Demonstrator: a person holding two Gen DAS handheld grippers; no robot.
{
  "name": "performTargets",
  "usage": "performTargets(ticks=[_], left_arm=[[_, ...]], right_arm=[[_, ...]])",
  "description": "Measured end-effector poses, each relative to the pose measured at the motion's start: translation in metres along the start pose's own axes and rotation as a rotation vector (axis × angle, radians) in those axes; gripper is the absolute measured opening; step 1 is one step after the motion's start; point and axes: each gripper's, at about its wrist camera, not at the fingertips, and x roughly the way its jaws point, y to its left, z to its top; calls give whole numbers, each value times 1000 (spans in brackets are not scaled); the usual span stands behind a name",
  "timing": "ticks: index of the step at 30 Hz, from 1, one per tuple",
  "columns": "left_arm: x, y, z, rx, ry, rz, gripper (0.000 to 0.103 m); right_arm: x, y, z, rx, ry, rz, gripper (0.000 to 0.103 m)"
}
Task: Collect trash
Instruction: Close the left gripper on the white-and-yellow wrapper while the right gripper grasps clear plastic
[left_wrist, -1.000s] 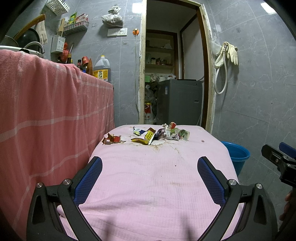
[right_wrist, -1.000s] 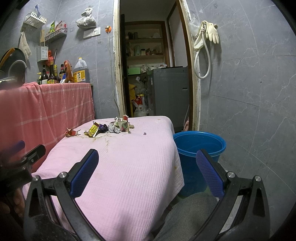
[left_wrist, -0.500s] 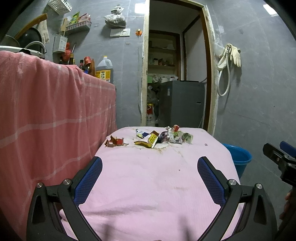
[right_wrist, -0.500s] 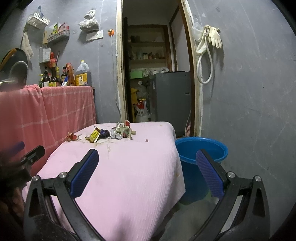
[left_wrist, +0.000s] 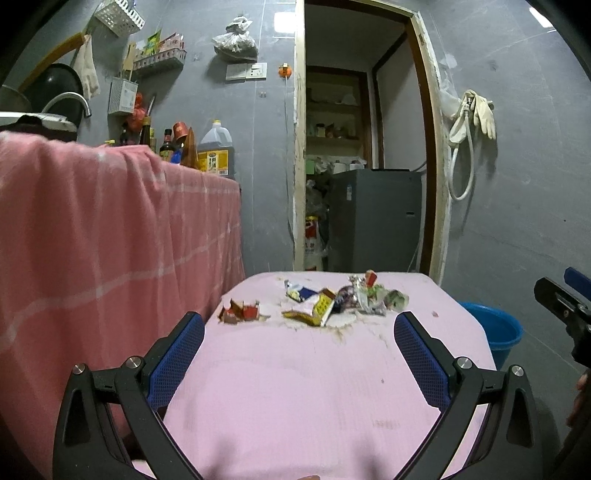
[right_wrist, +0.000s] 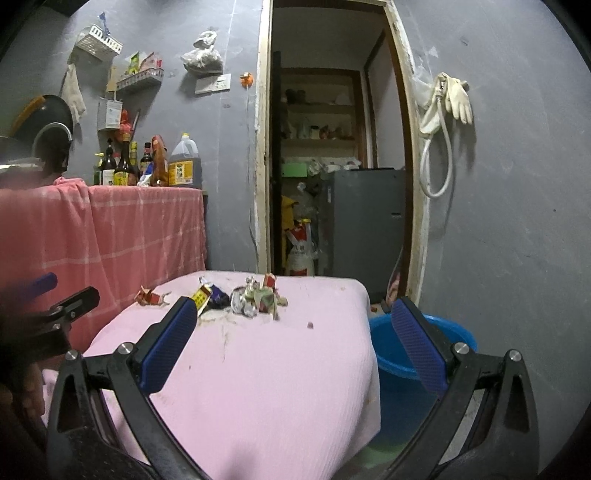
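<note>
A heap of crumpled wrappers lies at the far end of a table under a pink cloth; it also shows in the right wrist view. A red scrap lies apart to its left, also in the right wrist view. A blue bucket stands on the floor right of the table, also in the left wrist view. My left gripper is open and empty over the near part of the table. My right gripper is open and empty, well short of the heap.
A counter draped in pink checked cloth stands close on the left, with bottles on top. An open doorway with a grey cabinet lies beyond the table. A hose and gloves hang on the right wall.
Both views have tilted upward, so the table and trash sit lower in frame. Both grippers stay open and empty.
</note>
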Motion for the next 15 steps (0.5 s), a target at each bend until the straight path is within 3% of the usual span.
performTargets(ticks=[5, 15], left_arm=[[21, 3, 10, -1, 1, -3, 101], [76, 20, 22, -53, 94, -19, 101]], right_arm=[[22, 0, 10, -19, -30, 5, 103], [79, -12, 14, -2, 27, 59, 103]])
